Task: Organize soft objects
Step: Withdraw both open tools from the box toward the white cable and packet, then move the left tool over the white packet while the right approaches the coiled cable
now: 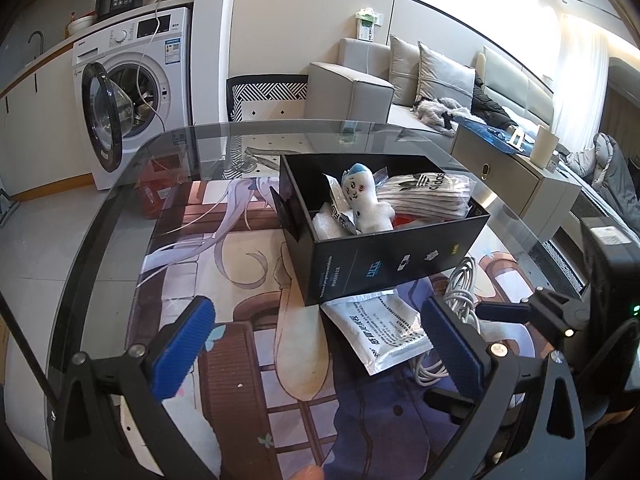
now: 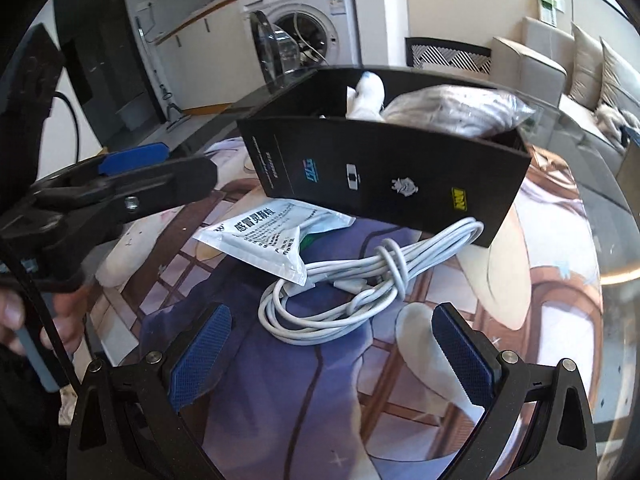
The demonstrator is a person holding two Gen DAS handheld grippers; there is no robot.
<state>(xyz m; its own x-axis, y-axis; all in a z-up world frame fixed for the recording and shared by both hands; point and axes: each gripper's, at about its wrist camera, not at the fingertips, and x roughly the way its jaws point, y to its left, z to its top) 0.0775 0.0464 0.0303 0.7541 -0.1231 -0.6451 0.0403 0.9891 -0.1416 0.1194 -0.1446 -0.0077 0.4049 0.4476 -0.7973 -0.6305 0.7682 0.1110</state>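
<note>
Both the left gripper (image 1: 316, 336) and the right gripper (image 2: 332, 344) hang with jaws spread, pinching nothing, low in frame; the black box (image 1: 396, 264) (plush toy (image 1: 366, 200) inside) sits mid-frame on the tabletop (image 1: 120, 216).

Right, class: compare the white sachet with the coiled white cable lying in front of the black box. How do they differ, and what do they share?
1. The white sachet is a flat printed packet; the coiled white cable is a plain bundle of loops, wrapped at the middle.
2. The sachet lies toward the left gripper; the cable lies toward the right gripper.
3. The sachet overlaps the cable's end, lying on top.

Shared: both are white and lie outside the black box, with both grippers open.
</note>
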